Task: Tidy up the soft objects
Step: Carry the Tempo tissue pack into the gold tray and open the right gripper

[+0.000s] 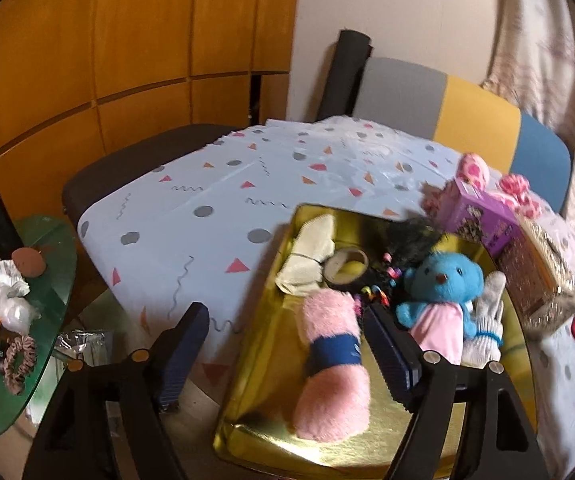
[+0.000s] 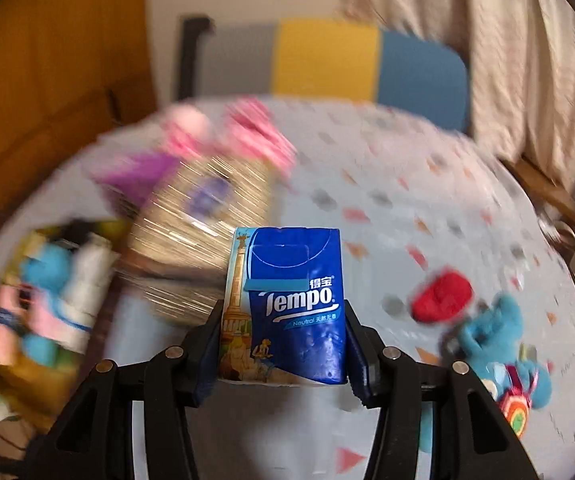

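My left gripper (image 1: 287, 354) hangs open over the near end of a gold tray (image 1: 367, 452). A pink fluffy roll with a blue band (image 1: 333, 368) lies in the tray between the fingers (image 1: 391, 352), and neither pad touches it. Deeper in the tray are a blue teddy bear (image 1: 443, 288), a white glove (image 1: 487, 320), a cream cloth (image 1: 311, 256) and a tape roll (image 1: 345, 266). My right gripper (image 2: 283, 344) is shut on a blue Tempo tissue pack (image 2: 295, 304), held upright above the table. The right wrist view is blurred.
A purple box (image 1: 483, 220) and a glittery box (image 1: 539, 280) stand right of the tray, pink plush (image 1: 475, 170) behind them. A red soft piece (image 2: 443, 294) and a blue plush (image 2: 495, 336) lie on the patterned tablecloth (image 1: 207, 200). A green side table (image 1: 51, 280) with clutter is at left.
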Motion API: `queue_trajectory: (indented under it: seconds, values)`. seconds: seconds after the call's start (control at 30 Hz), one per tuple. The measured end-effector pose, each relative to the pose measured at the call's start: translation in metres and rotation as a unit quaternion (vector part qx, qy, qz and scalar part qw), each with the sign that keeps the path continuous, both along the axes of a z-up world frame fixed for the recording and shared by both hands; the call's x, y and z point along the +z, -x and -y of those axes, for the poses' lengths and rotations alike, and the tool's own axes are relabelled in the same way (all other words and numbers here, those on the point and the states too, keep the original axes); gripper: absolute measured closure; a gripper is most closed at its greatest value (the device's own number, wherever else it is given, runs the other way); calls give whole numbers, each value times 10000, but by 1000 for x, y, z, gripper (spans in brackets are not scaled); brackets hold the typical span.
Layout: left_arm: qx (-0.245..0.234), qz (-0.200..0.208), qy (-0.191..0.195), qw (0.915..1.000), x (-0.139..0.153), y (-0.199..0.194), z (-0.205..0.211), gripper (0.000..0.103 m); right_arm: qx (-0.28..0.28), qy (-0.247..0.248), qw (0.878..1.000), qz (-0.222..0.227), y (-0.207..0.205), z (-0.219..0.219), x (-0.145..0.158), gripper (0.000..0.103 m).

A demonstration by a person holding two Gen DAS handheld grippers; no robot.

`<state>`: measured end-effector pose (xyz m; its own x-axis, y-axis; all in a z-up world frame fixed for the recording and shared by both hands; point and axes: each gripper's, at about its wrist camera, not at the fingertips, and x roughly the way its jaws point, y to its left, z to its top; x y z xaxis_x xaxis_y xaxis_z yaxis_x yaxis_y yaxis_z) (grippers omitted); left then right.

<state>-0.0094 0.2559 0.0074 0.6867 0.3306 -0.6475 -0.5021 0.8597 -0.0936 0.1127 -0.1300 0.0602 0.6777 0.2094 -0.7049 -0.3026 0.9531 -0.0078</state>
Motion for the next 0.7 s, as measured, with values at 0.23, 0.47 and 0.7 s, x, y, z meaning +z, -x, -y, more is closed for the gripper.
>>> queue_trajectory:
  seconds: [0.23, 0.47, 0.7]
  values:
    - [179, 136, 52, 9997, 8, 7, -17, 20, 1738, -507, 9832, -208, 25, -120, 9, 50]
    - [318, 131, 81, 9994, 7, 15, -27, 16, 2534, -518, 9600, -1068, 25, -229, -37, 50]
    - [415, 22, 199, 9989, -2, 17, -35, 14, 2534, -179, 9533, -1635, 12, -272, -89, 48]
